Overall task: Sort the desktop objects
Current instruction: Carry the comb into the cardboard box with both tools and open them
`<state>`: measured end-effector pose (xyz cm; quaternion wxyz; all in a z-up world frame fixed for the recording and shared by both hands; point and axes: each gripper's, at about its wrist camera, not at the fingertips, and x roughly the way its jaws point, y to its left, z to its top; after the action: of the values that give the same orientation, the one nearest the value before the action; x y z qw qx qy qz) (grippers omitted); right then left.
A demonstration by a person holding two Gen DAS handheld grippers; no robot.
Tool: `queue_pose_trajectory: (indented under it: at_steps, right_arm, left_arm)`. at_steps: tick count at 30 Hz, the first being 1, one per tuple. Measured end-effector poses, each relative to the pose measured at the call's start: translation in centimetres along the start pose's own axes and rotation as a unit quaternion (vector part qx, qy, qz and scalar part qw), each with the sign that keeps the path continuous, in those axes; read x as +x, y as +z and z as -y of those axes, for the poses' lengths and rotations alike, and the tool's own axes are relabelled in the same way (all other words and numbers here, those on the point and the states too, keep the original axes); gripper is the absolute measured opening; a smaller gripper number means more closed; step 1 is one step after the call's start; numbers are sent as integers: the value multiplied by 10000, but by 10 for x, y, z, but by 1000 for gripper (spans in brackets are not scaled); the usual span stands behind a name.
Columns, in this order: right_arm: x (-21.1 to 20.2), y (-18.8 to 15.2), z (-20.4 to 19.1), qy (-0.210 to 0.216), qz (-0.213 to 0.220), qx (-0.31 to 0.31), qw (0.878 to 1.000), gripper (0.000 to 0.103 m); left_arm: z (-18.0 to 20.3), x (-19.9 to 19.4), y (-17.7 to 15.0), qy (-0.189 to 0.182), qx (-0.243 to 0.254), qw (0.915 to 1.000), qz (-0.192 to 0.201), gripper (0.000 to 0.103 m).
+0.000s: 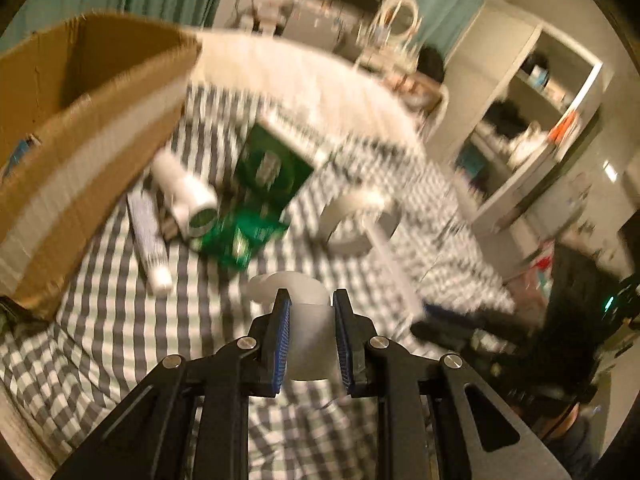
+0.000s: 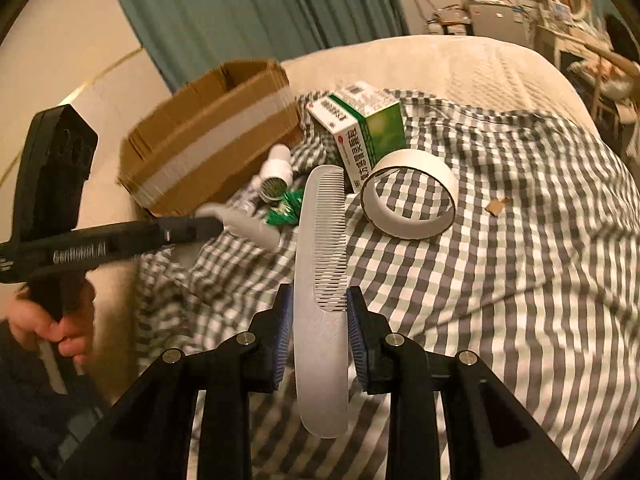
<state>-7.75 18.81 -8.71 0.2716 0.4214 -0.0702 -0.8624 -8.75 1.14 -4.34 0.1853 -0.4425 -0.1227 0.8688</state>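
Observation:
My left gripper point(image 1: 311, 296) is shut on a translucent white bottle point(image 1: 308, 336) just above the checked cloth point(image 1: 120, 320). The right wrist view shows the same bottle point(image 2: 250, 230), lying sideways in the left gripper point(image 2: 212, 224) near the cardboard box point(image 2: 208, 136). My right gripper point(image 2: 319, 292) is shut on a white comb point(image 2: 320, 240), which stands upright with its teeth to the right. On the cloth lie a green and white medicine box point(image 2: 360, 124), a tape roll point(image 2: 408, 204), a white canister point(image 2: 276, 172) and a green packet point(image 2: 284, 210).
The open cardboard box point(image 1: 80, 152) stands at the left edge of the cloth. A patterned tube point(image 1: 148, 236) lies beside it. A small cardboard scrap point(image 2: 496, 206) rests right of the tape roll. A hand point(image 2: 48, 328) holds the left gripper's handle. Shelves point(image 1: 540, 120) stand beyond the bed.

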Motion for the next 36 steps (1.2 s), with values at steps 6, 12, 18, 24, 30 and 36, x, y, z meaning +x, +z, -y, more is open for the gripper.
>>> queue_pose_trajectory:
  at_steps: [6, 12, 18, 24, 30, 36]
  right_arm:
    - [-20, 11, -15, -4, 155, 84, 9998, 26]
    - [-29, 58, -56, 293, 443, -127, 9985, 26]
    - [-3, 144, -125, 945, 946, -206, 9908, 26]
    - [78, 202, -179, 1012, 885, -110, 9909, 26]
    - [108, 212, -178, 757, 905, 604, 9912, 76]
    - [64, 192, -162, 94, 1005, 295, 9945, 79]
  left_arm:
    - [2, -41, 22, -255, -81, 9975, 660, 21]
    - [3, -91, 54, 63, 68, 9908, 1352, 21]
    - [-58, -136, 105, 462, -365, 9800, 1900, 21]
    - [-137, -134, 101, 1046, -818, 9710, 1986, 21]
    - [-163, -117, 95, 1209, -756, 9729, 1819, 66]
    - [-162, -128, 88, 1229, -1008, 9672, 1984, 92]
